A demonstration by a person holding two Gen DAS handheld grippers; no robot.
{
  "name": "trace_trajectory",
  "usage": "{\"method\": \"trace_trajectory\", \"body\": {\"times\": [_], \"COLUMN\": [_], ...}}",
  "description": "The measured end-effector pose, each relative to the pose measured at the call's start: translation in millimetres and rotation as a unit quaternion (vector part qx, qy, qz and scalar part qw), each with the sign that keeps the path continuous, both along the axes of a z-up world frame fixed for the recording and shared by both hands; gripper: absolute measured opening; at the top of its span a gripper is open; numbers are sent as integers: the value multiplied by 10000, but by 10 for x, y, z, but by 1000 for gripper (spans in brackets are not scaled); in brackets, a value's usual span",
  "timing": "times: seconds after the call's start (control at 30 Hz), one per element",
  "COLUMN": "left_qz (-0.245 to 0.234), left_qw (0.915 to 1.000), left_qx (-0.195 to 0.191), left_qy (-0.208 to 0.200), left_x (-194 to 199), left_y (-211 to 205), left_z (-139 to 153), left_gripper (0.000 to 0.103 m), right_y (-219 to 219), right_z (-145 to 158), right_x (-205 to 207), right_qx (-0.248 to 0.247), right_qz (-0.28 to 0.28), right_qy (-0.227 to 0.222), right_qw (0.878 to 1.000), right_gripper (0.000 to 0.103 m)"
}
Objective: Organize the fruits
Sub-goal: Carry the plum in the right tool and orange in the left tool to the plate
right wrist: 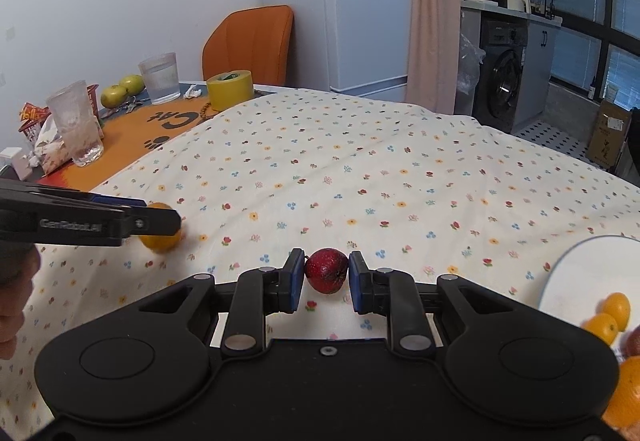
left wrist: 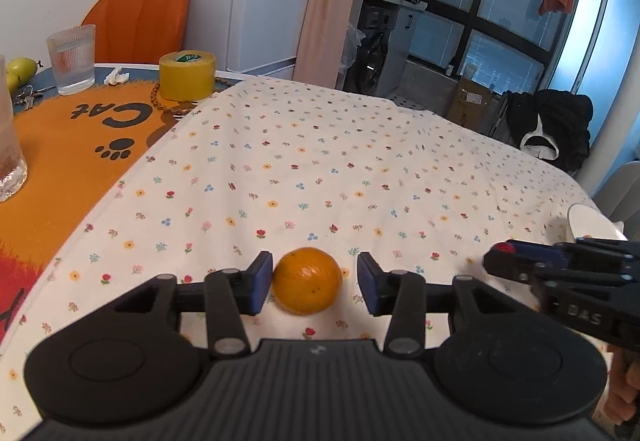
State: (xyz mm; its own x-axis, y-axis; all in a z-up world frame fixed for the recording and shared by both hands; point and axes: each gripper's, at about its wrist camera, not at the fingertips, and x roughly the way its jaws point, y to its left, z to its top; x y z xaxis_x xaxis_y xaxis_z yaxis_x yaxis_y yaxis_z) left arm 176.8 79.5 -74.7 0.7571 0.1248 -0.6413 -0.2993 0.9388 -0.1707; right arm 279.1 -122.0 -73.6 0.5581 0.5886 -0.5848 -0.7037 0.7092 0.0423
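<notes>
1. The left gripper [left wrist: 315, 281] stands wide open; its blue pads flank a round, dimpled orange [left wrist: 307, 280] without gripping it.
2. The right gripper [right wrist: 325, 278] is narrowed around a small, glossy red fruit [right wrist: 327, 270], both pads at or just off its skin.
3. Both fruits rest on the flower-print cloth [right wrist: 360, 169] covering the desk.
4. At 3 o'clock of the right gripper, a white plate [right wrist: 580, 273] holds smooth oranges [right wrist: 610, 315].

Left tongs [left wrist: 315, 283] agape, right tongs [right wrist: 326, 279] narrower
</notes>
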Motion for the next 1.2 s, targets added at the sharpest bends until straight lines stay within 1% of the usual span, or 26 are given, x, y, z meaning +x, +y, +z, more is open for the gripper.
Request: {"method": "trace_trajectory", "body": {"times": [0.1,0.13,0.17,0.23,0.27,0.37,0.63,1.2], "left_qz": [-54,-24,12,-2,-46,-147,-473,-1257], "left_qw": [9996,9994,9997,9996,9995,9997,9988,9915], "left_qx": [-168,-197,-148,-211,-244,-160,-100,-6], "left_qy": [223,281,208,193,183,116,-68,-324], "left_x": [62,75,64,63,64,63,103,278], "left_y": [9,12,3,-7,-17,-106,-411,-1158], "left_z": [-85,-115,-117,-117,-110,-63,88,328], "left_gripper": [43,41,38,37,37,37,37,37], "right_y": [-52,-69,-92,-139,-167,-263,-629,-1394], "right_z": [20,30,38,59,70,110,232,326], "right_x": [-39,-50,-60,-75,-82,-91,-94,-40], "right_qx": [21,35,44,62,80,149,318,465], "right_qz": [-15,-24,-34,-74,-102,-196,-521,-1222], "right_qy": [-31,-43,-56,-85,-100,-136,-247,-389], "right_qw": [10000,10000,10000,9999,9999,9996,9978,9906], "right_gripper": [22,22,22,22,22,22,22,22]}}
